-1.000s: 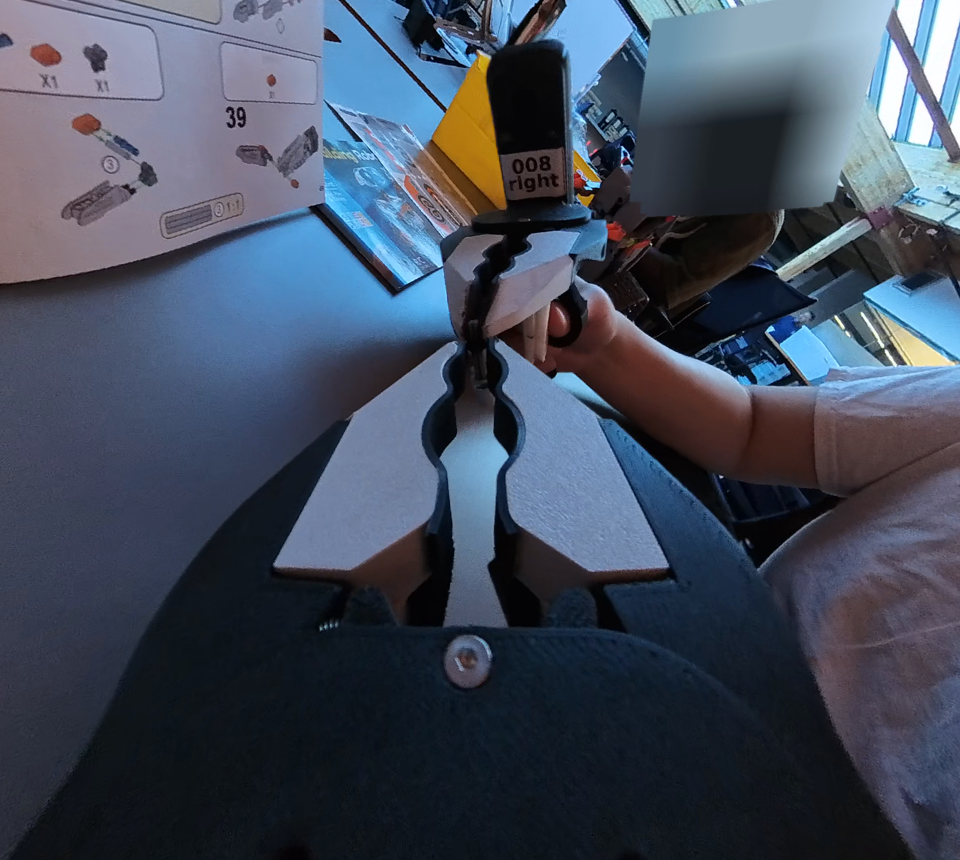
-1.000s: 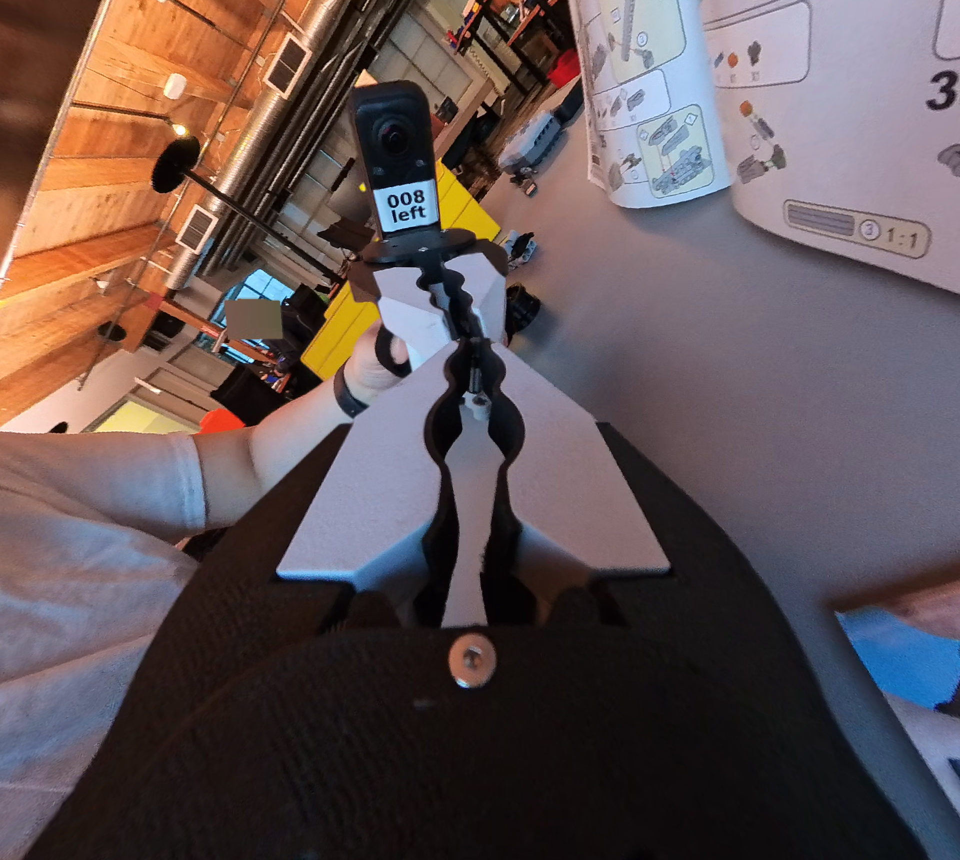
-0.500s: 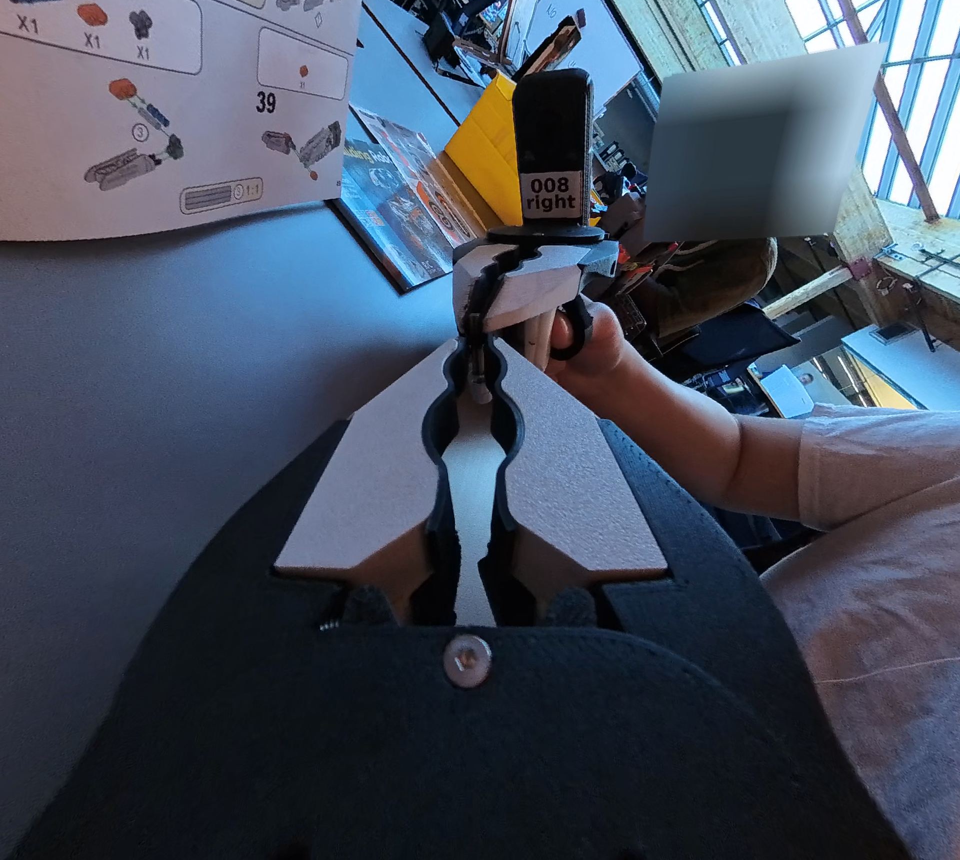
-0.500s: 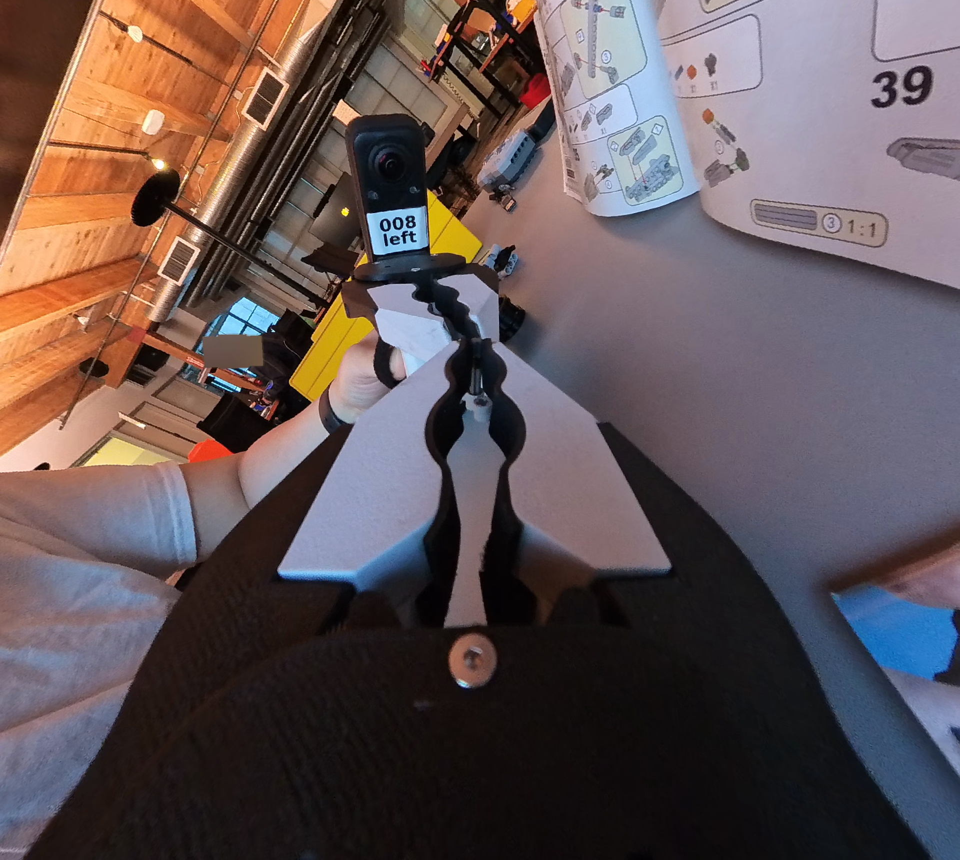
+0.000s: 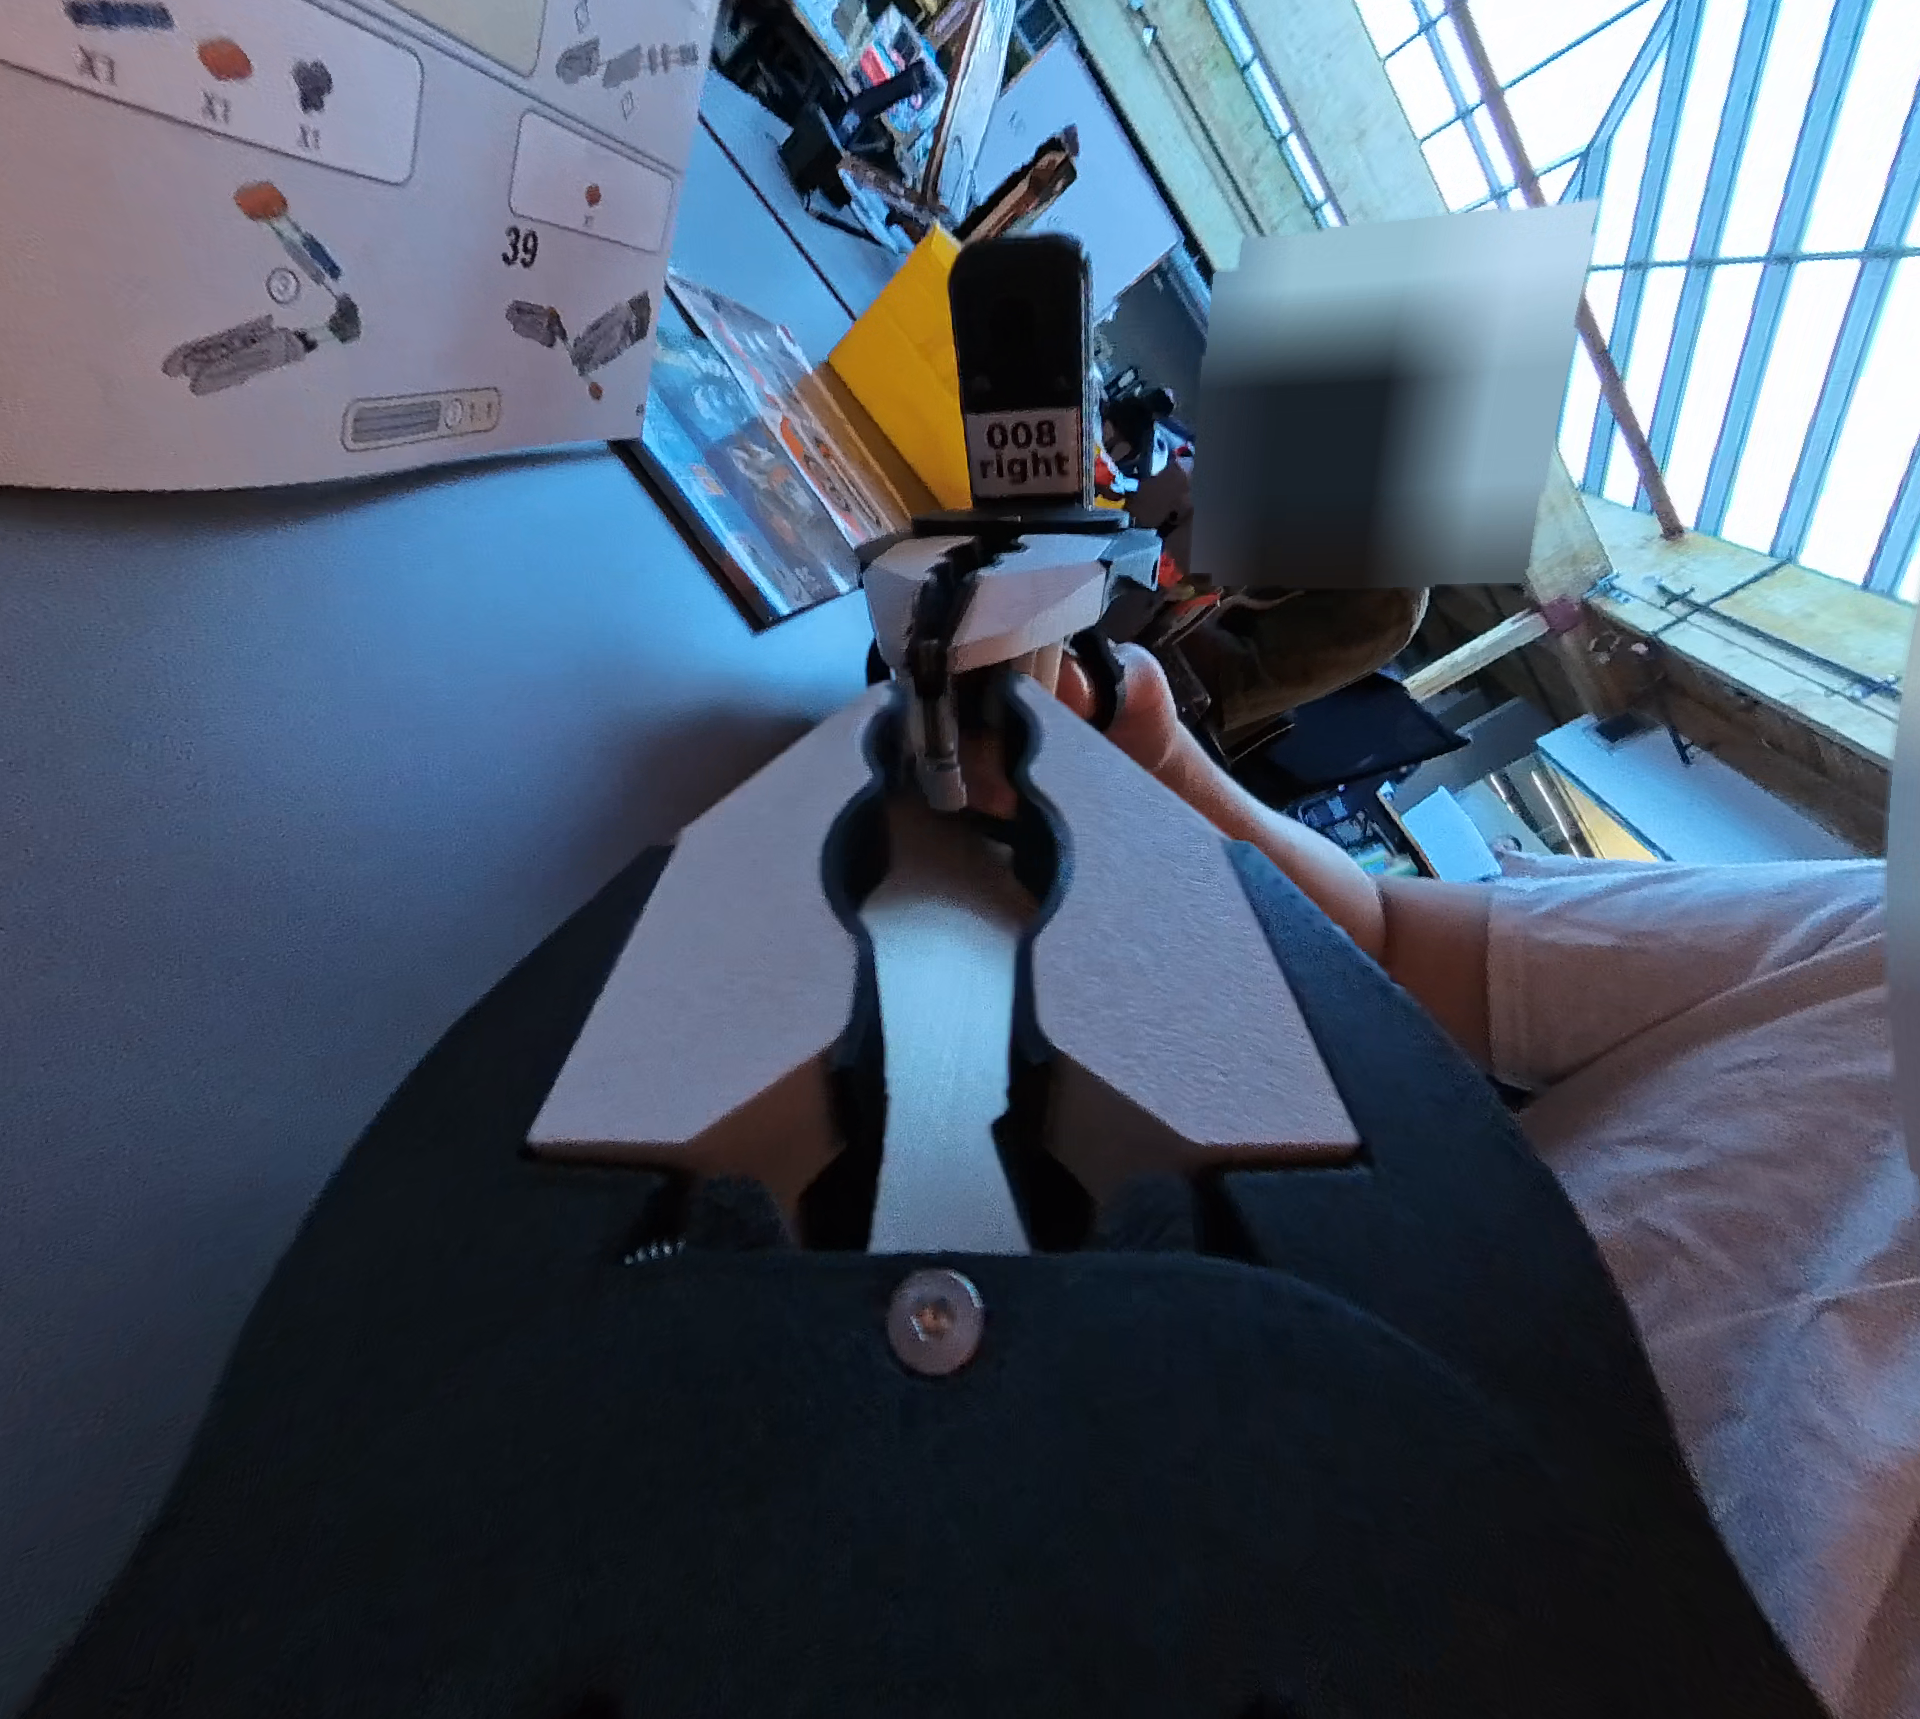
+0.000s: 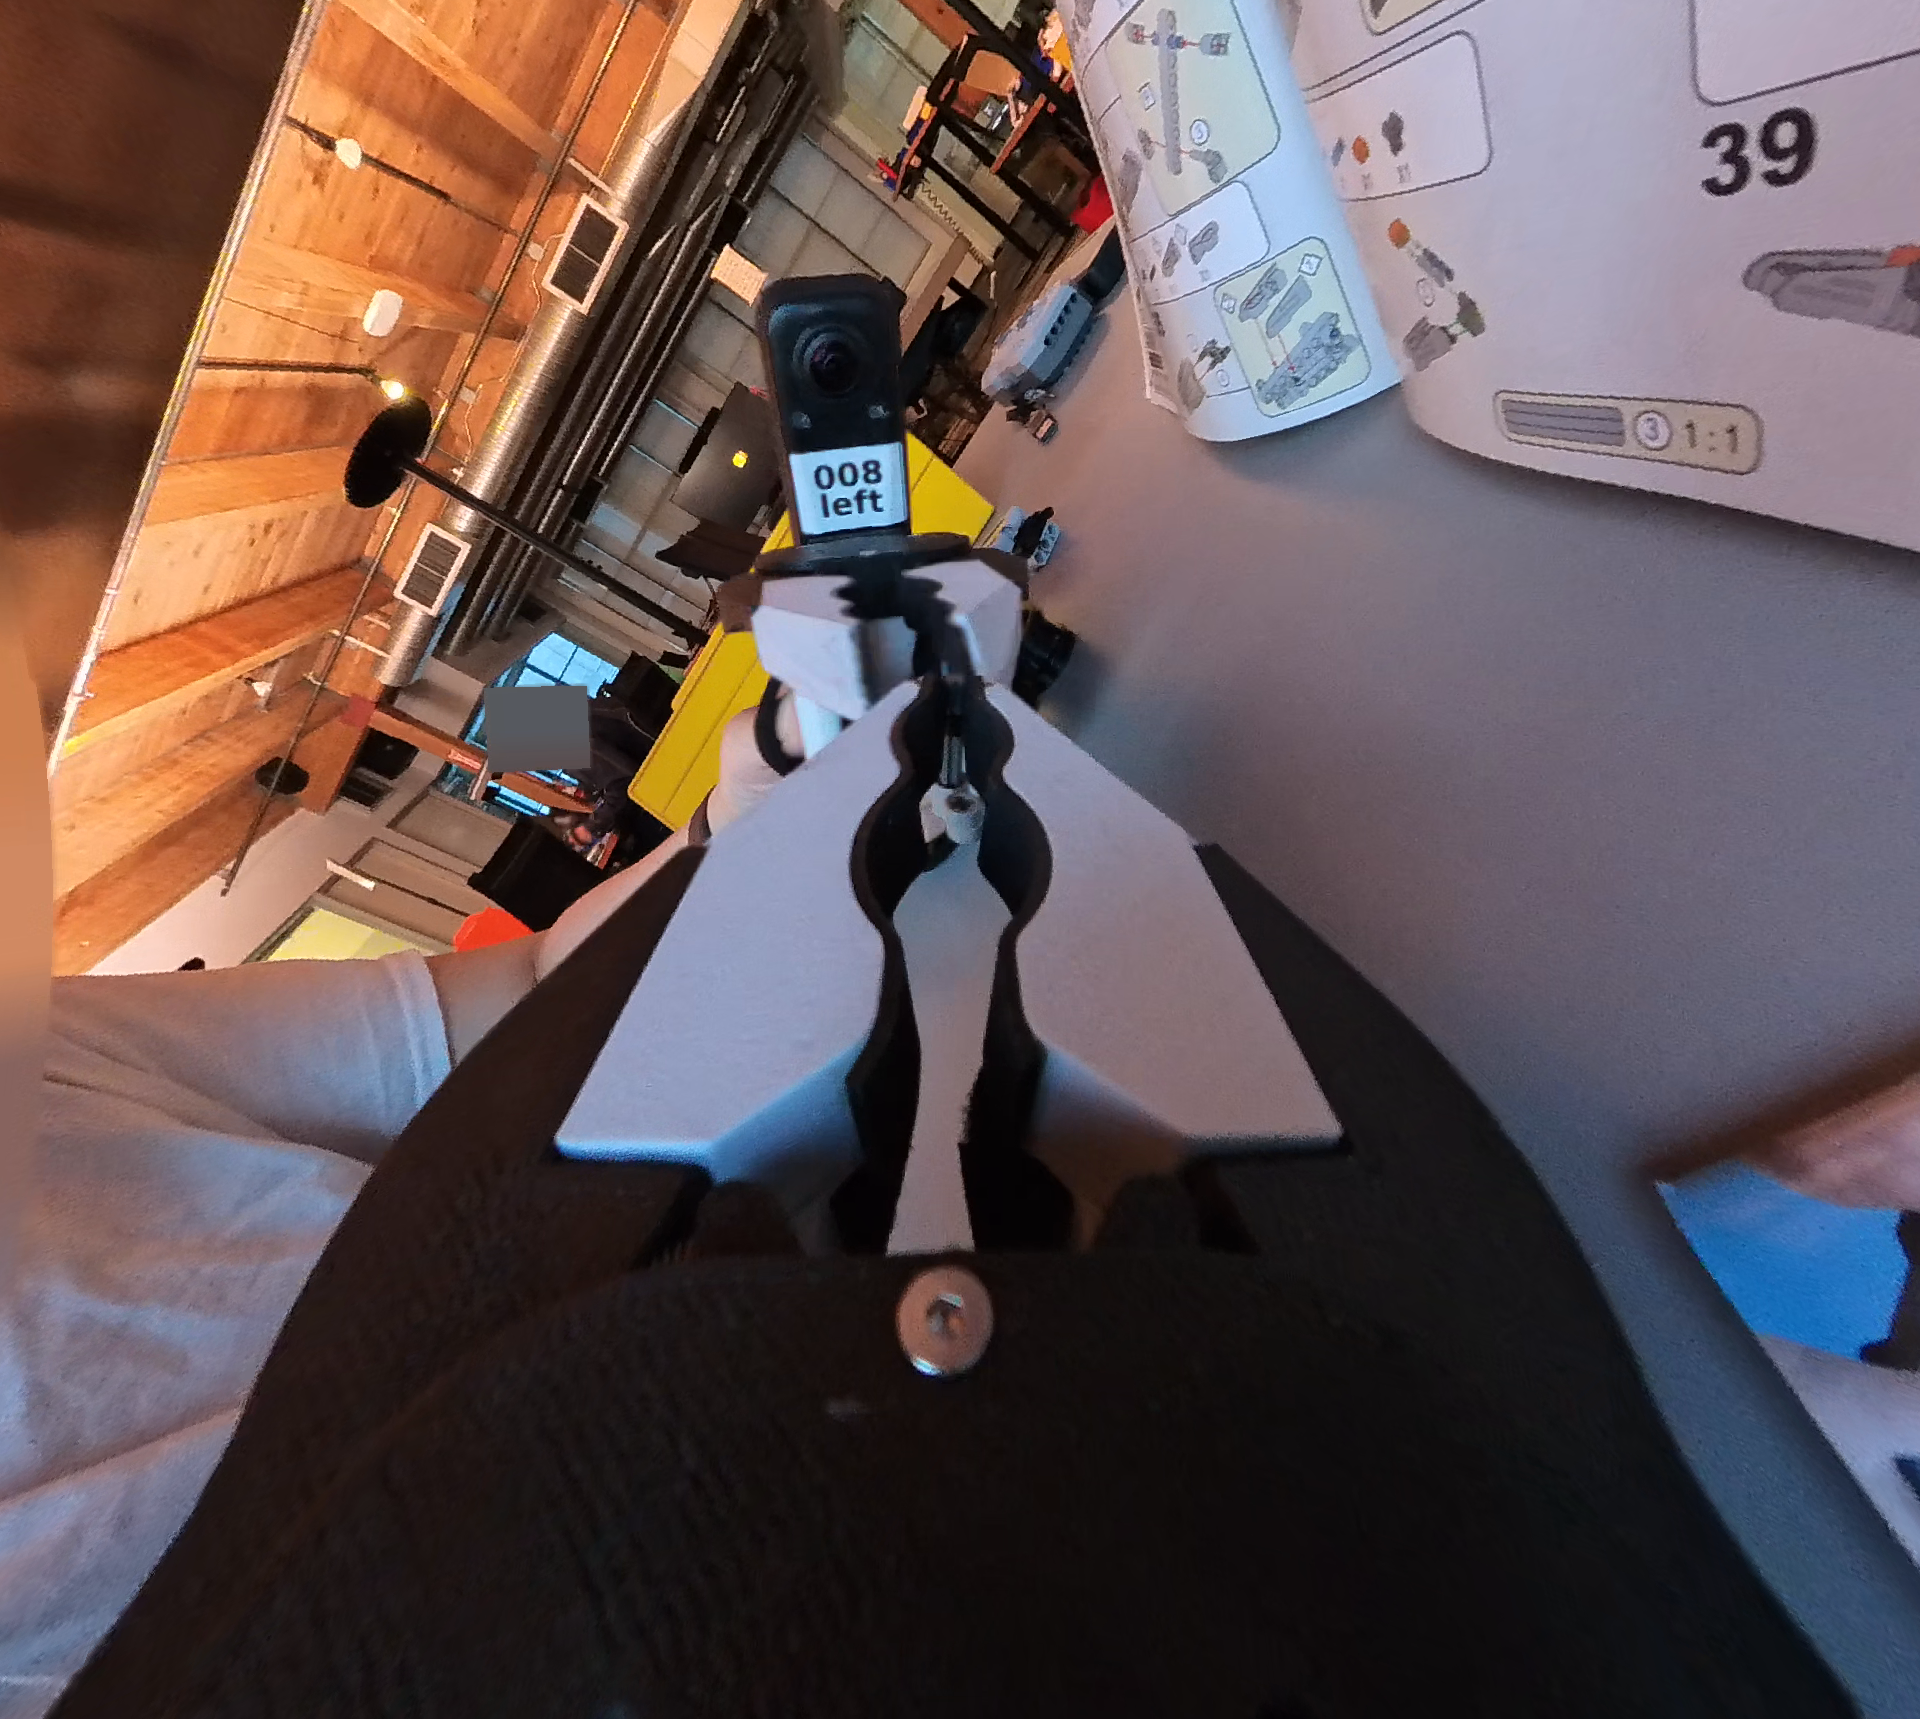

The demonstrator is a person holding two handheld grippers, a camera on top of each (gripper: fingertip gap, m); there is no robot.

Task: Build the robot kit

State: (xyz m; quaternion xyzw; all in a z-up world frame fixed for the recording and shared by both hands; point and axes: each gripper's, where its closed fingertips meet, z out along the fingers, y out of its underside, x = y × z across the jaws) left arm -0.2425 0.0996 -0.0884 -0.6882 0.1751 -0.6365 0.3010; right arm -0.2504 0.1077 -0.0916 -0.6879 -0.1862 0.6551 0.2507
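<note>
Nearest the lens in the left wrist view, the left gripper [image 5: 948,713] has its pale, black-edged fingers [image 5: 727,942] a narrow gap apart. They sit loosely around the near end of a slender dark pin with a small white collar [image 6: 961,812], and I cannot see them pressing on it. In the right wrist view the right gripper [image 6: 951,719] meets it tip to tip, its fingers [image 6: 1143,942] drawn almost together. They appear to pinch the pin's shaft, with the white collar lying just inside their scalloped notch. The pin is therefore in the air between the two sets of tips, over the grey table [image 5: 312,734] and on the near side of the open white instruction booklet with printed building-step drawings [image 5: 260,163]; it touches neither. From how things lie, the pin seems to rest with the right gripper alone, though the contact is too small to be sure. A person's hand [image 5: 1132,713] grips the right gripper's handle. A small black toothed part [image 6: 1044,656] lies on the table short of the booklet, a glossy colourful printed box [image 5: 748,464] lies flat just beside the booklet's edge, and a yellow bin [image 5: 904,360] stands beyond that.
</note>
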